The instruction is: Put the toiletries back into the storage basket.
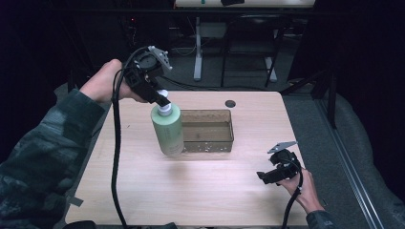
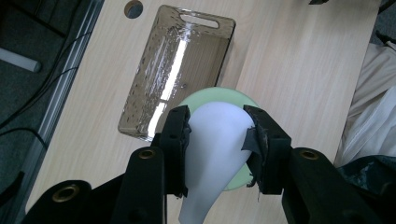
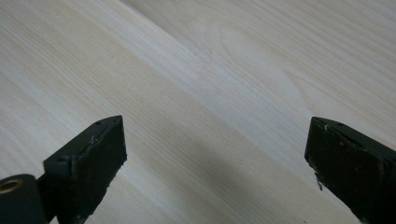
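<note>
Left gripper [image 1: 163, 101], seen from above, clamped on the white pump head [image 2: 212, 140] of a pale green bottle [image 1: 168, 130]; in the left gripper view both black jaws press against the sides of the pump head, with the bottle's green shoulder showing round beneath them. The bottle stands slightly tilted on the light wooden table [image 1: 191, 191], just beside the left end of a clear smoky plastic bin [image 1: 208, 130], near the table's far half; whether bottle and bin touch cannot be told. The bin has a slot handle at its far end [image 2: 200, 20] and lies close to a round cable hole [image 1: 230, 103] in the tabletop. Right gripper [image 1: 270, 175] is held low over the table near its right front corner, well apart from bottle and bin; in the right gripper view its jaws stand wide apart with nothing between them, bare wood grain beneath. Open tabletop stretches across the near half between the two grippers; the left gripper's cable [image 1: 114, 157] trails down toward the near edge
</note>
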The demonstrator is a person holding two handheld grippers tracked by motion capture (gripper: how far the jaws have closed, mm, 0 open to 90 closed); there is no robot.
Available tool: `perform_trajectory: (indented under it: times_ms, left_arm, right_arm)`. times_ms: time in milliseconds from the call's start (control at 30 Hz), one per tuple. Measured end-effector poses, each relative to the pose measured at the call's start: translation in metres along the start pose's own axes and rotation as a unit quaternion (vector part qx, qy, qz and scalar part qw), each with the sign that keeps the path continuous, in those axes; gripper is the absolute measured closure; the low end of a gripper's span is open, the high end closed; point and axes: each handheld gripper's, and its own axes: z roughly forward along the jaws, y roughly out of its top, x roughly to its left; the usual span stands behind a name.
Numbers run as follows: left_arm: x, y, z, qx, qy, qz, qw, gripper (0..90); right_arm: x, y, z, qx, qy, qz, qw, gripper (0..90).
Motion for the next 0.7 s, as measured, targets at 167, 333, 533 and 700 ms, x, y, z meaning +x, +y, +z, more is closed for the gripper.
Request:
perform_trajectory:
  times_ms: [167, 333, 533, 700]
  left_arm:
    - [0.003, 0.003, -0.003, 0.001, 0.002, -0.001, 1.0000, 62.5]
    - [0.005, 0.005, -0.005, 0.003, 0.006, -0.005, 1.0000, 62.5]
    - [0.009, 0.008, -0.008, 0.002, 0.013, -0.009, 0.9999, 62.5]
    - [0.013, 0.012, -0.009, 0.006, 0.015, -0.009, 0.9998, 62.5]
  right_arm:
    - [0.000, 0.000, 0.001, 0.002, 0.000, 0.002, 1.0000, 4.9]
    - [0.000, 0.000, 0.001, 0.003, -0.003, -0.002, 1.0000, 5.1]
    - [0.000, -0.001, 0.001, 0.004, -0.002, 0.002, 1.0000, 5.3]
    - [0.000, -0.001, 0.001, 0.004, -0.002, 0.001, 1.0000, 5.4]
